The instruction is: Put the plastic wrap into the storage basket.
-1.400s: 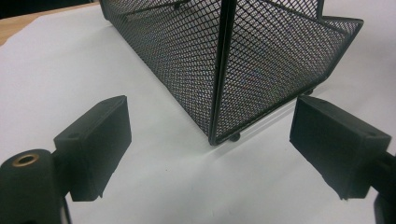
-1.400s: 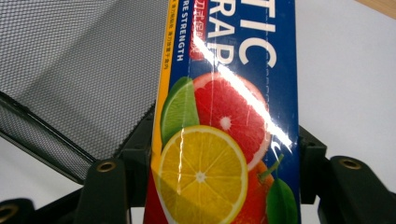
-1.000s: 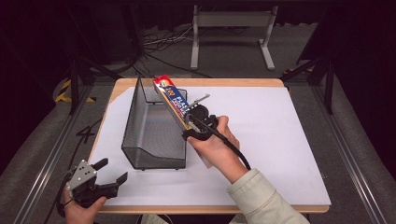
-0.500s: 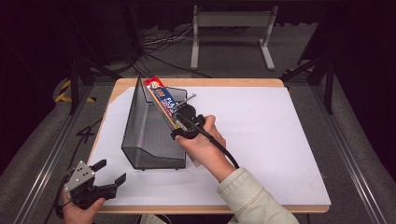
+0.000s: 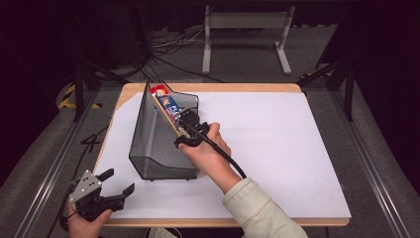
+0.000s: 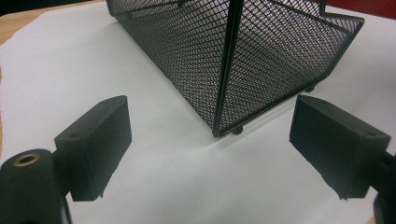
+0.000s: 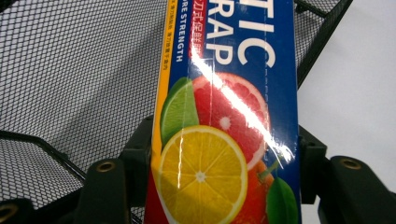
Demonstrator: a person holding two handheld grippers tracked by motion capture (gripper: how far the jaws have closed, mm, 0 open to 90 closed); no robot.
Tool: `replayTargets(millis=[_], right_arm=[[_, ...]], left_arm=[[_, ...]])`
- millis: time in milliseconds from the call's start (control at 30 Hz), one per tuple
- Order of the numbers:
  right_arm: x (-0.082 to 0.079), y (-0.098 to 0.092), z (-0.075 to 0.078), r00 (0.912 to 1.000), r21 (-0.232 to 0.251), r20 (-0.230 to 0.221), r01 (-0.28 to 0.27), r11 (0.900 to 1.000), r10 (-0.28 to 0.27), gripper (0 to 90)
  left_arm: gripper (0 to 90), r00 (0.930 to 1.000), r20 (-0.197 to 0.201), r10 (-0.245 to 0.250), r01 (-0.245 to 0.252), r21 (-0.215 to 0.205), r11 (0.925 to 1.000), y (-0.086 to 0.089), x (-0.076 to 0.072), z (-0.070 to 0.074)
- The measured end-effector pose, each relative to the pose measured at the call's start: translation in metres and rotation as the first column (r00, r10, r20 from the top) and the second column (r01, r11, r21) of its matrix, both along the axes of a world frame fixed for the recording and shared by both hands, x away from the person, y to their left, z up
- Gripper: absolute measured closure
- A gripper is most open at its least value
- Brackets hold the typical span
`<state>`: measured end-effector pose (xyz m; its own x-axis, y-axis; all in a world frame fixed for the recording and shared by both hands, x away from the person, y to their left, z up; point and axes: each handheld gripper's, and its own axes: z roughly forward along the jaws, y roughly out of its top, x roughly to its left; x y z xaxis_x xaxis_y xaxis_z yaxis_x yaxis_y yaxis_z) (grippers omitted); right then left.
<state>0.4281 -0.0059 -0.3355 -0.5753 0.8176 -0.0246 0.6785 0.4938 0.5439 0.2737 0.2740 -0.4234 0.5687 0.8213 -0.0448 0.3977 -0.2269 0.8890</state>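
Note:
A long blue plastic-wrap box (image 5: 165,102) printed with citrus fruit (image 7: 229,116) is tilted over the right side of a black wire-mesh basket (image 5: 153,144), its far end by the tall back wall. My right gripper (image 5: 186,125) is shut on the near end of the box, one jaw on each side (image 7: 224,177). My left gripper (image 5: 120,181) rests at the table's front left corner, open with nothing between its jaws (image 6: 212,130), and points at the basket's near corner (image 6: 224,107).
White paper (image 5: 277,144) covers the wooden table (image 5: 233,87). A person's right forearm in a pale sleeve (image 5: 252,206) reaches in from the front. Dark floor with cables and a metal stand (image 5: 245,29) lies beyond the far edge.
The right gripper has carried the box to the left and slightly down, from beside the basket to over its right side. The left gripper has stayed put.

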Motion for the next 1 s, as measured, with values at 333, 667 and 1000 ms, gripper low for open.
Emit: replayTargets(millis=[333,667,1000], right_arm=[[0.005,0.004,-0.003,0.9994,-0.009,-0.033,0.003,1.0,-0.004,41.6],[0.01,0.008,-0.004,0.9971,-0.012,-0.075,0.005,1.0,-0.005,41.0],[0.016,0.011,-0.004,0.9916,0.003,-0.128,0.019,1.0,-0.019,39.6]], left_arm=[[13.5,1.0,-0.006,-0.007,0.007,0.001,1.0,-0.002,0.002,-0.001],[13.5,0.9999,-0.008,-0.009,0.009,-0.001,1.0,-0.002,0.003,-0.001],[13.7,0.9999,-0.005,-0.012,0.012,0.0,0.9999,-0.002,0.003,-0.001]])
